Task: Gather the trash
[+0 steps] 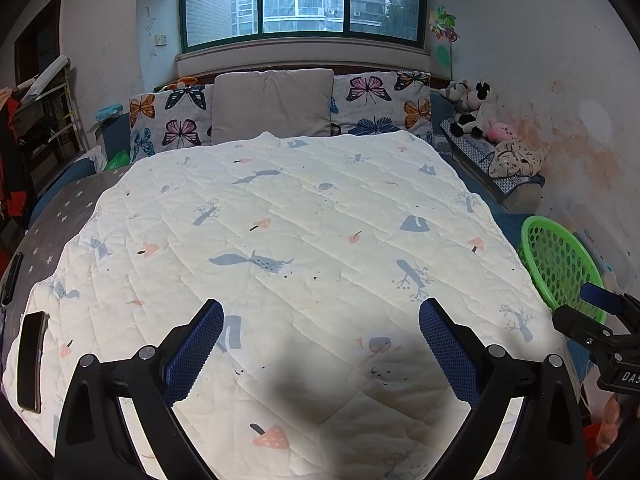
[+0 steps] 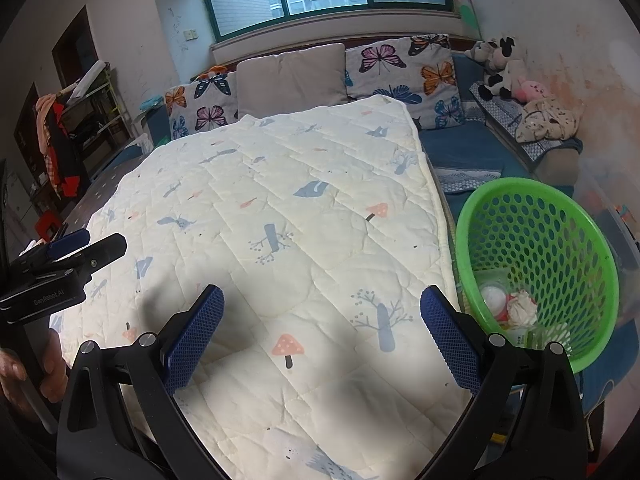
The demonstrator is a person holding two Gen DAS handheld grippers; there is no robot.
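Note:
A green mesh basket (image 2: 560, 240) stands beside the bed's right edge and holds a crumpled white paper (image 2: 522, 308) and a white round cup (image 2: 494, 298). In the left wrist view the basket (image 1: 560, 264) shows at the right. My right gripper (image 2: 322, 290) hovers open over the white printed quilt (image 2: 280, 200), just left of the basket, with nothing between its fingers. My left gripper (image 1: 322, 303) is also open and empty over the quilt (image 1: 300, 220). Each gripper appears at the edge of the other's view: the left gripper (image 2: 80, 248), the right gripper (image 1: 600, 312). I see no loose trash on the quilt.
A dark phone (image 1: 30, 360) lies at the quilt's left edge, with a slim dark object (image 1: 12, 276) beyond it. Butterfly pillows (image 1: 172, 124) and a grey cushion (image 1: 272, 104) line the headboard. Plush toys (image 2: 500, 68) sit at the far right. A hand (image 2: 16, 376) holds the left gripper's handle.

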